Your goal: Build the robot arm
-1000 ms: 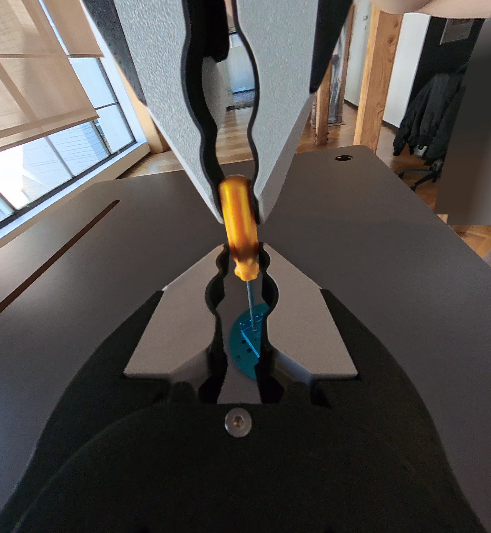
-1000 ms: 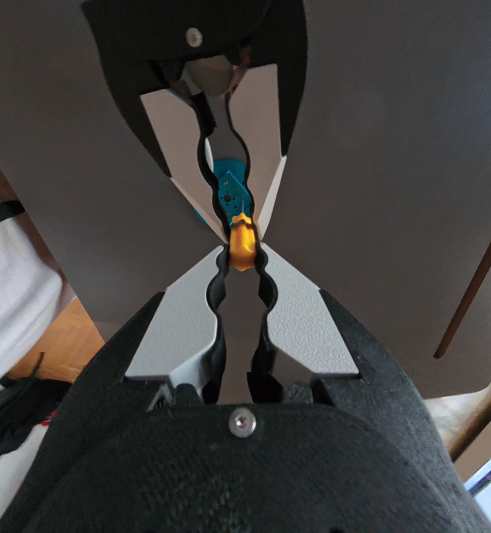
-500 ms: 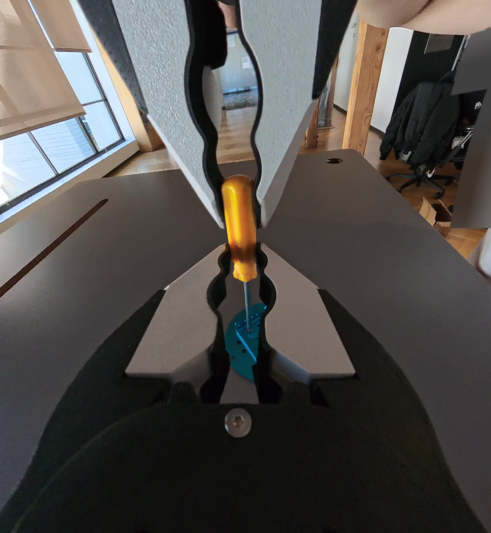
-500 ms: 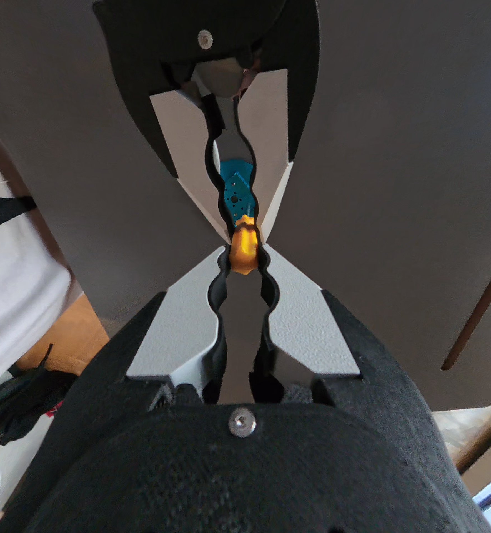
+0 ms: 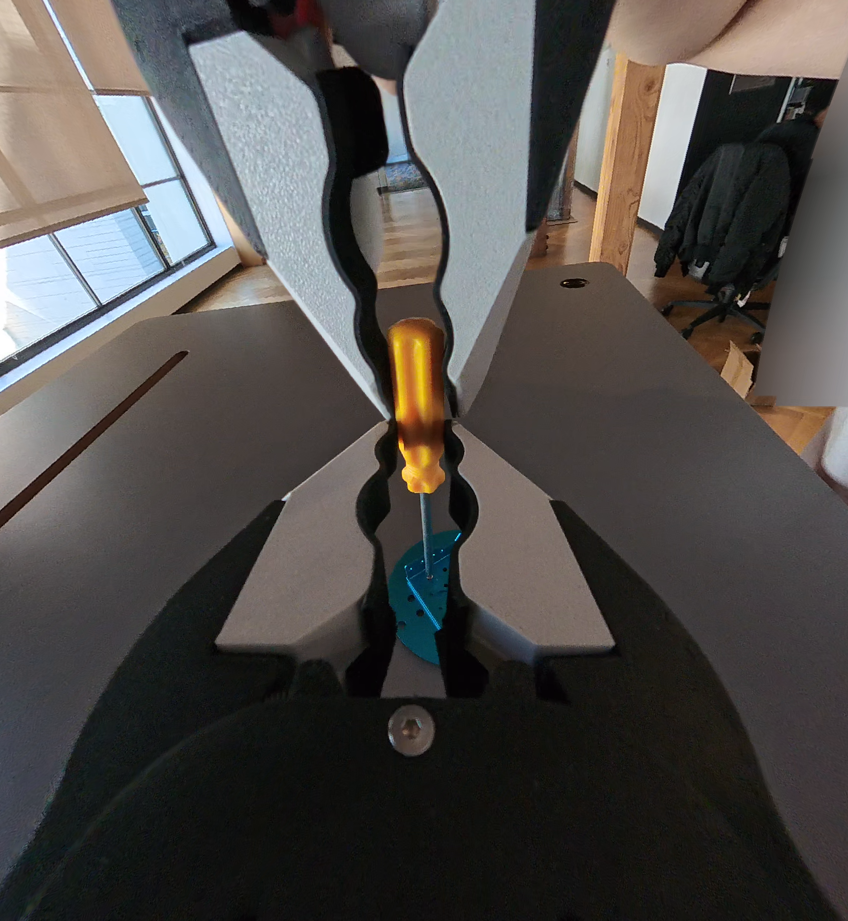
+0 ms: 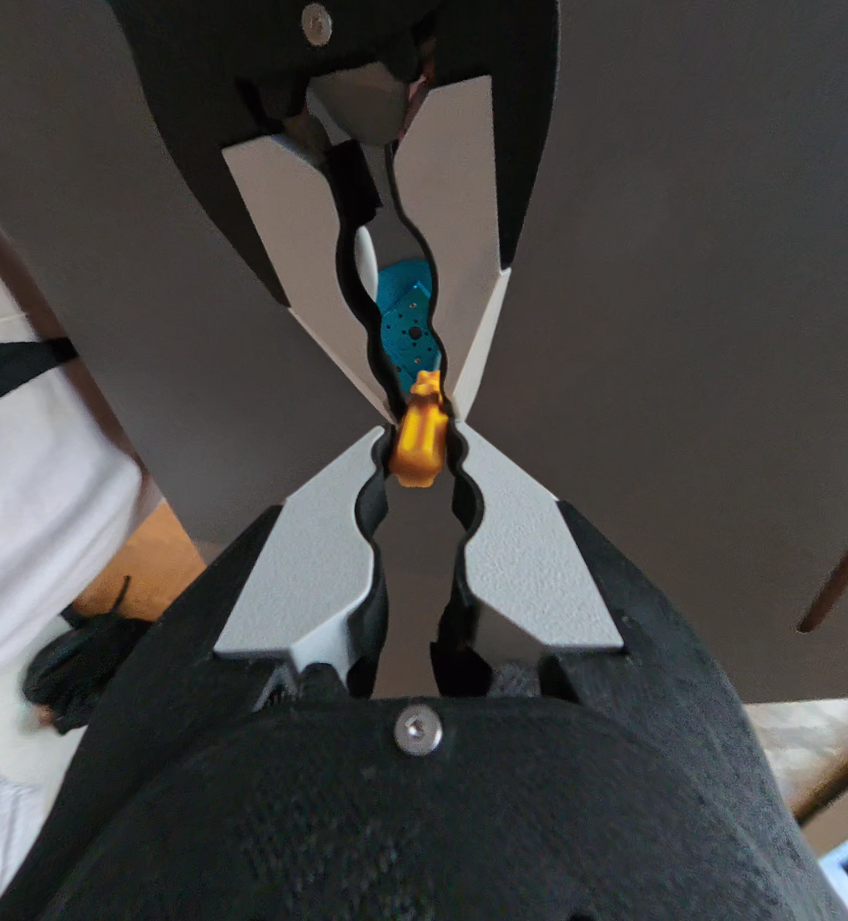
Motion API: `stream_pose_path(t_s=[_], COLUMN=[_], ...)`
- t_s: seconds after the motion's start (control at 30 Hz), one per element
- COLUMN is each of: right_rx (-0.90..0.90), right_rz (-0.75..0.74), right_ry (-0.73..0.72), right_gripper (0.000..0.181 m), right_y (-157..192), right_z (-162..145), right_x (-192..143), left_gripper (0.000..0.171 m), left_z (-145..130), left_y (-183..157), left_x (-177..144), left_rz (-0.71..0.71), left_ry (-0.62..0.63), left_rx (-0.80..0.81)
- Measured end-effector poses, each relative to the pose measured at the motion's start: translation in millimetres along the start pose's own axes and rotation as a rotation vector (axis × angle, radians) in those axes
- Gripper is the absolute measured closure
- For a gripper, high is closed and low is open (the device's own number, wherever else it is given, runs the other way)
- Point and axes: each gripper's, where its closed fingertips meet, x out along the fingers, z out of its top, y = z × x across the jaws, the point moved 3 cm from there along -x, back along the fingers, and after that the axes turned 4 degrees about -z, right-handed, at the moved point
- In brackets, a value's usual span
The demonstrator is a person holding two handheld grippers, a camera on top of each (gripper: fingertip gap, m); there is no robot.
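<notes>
Left wrist view — right gripper [image 5: 419, 413] fingers clamp screwdriver [image 5: 418, 403]; left gripper [image 5: 418, 618] fingers pinch blue bracket [image 5: 424, 598].

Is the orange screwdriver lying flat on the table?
No, the orange screwdriver stands upright, its handle pinched by the right gripper and its thin tip down on the blue metal part.

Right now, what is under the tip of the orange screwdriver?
A blue metal plate with small holes lies flat on the dark table. The orange screwdriver tip rests on its bracket. The left hand-held gripper fingers cover the plate's sides.

Screwdriver [image 5: 418, 398] upright on bracket [image 5: 424, 595].
</notes>
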Motion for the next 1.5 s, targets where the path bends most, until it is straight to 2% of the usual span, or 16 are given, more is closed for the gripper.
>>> stream_pose_path(t_s=[0.07, 0.13, 0.23, 0.3, 0.43, 0.57, 0.67, 0.8, 0.87, 0.97, 1.03, 1.13, 1.5], right_rx=[0.012, 0.146, 0.332, 0.371, 0.264, 0.187, 0.12, 0.12, 0.163, 0.26, 0.309, 0.323, 0.371], right_rz=[-0.034, -0.018, 0.017, 0.022, 0.01, -0.028, -0.077, -0.189, -0.198, -0.111, -0.063, -0.073, -0.012], right_ry=[-0.004, 0.015, 0.007, -0.006, -0.046, -0.163, -0.318, -0.718, -0.856, -0.863, -0.915, -0.993, -0.948], right_gripper=[0.162, 0.162, 0.163, 0.162, 0.159, 0.135, 0.131, 0.137, 0.145, 0.143, 0.144, 0.15, 0.15], right_y=[-1.3, -4.2, -10.2, -10.8, -5.9, -8.4, -7.3, -0.3, 6.4, 11.8, 10.9, 5.4, -0.1], right_z=[1.3, 0.4, -2.1, -3.9, -3.0, 2.6, 2.5, -10.1, -28.2, -48.6, -49.5, -46.4, -39.6], right_x=[0.0, 0.1, 0.5, 0.7, 0.5, -7.4, -20.1, -40.1, -27.9, 20.6, 41.4, 55.7, 87.3], left_gripper=[0.156, 0.148, 0.15, 0.156, 0.156, 0.156, 0.156, 0.156, 0.156, 0.156, 0.156, 0.156, 0.156], left_z=[-0.5, -0.9, -1.2, -1.2, -1.2, -1.1, -1.5, -1.6, -1.6, -1.7, -1.7, -1.0, 2.2], left_y=[1.6, 5.3, 8.8, 6.6, 4.0, 2.5, 3.1, 4.8, 5.1, 5.9, 6.1, 7.3, 7.9], left_x=[-1.3, -2.1, -1.9, -0.3, 0.1, -0.7, -2.4, -3.0, -2.3, -1.3, -0.7, -1.5, -4.2], left_rz=[0.01, 0.061, 0.107, 0.086, 0.033, 0.025, 0.035, 0.047, 0.052, 0.061, 0.063, 0.073, 0.09], left_ry=[-0.006, -0.01, 0.002, 0.008, 0.001, 0.004, 0.002, 0.0, -0.005, -0.016, -0.018, -0.029, -0.04], left_rx=[0.001, 0.012, 0.017, 0.005, -0.012, 0.003, 0.008, 0.0, 0.0, 0.0, 0.0, -0.003, 0.008])
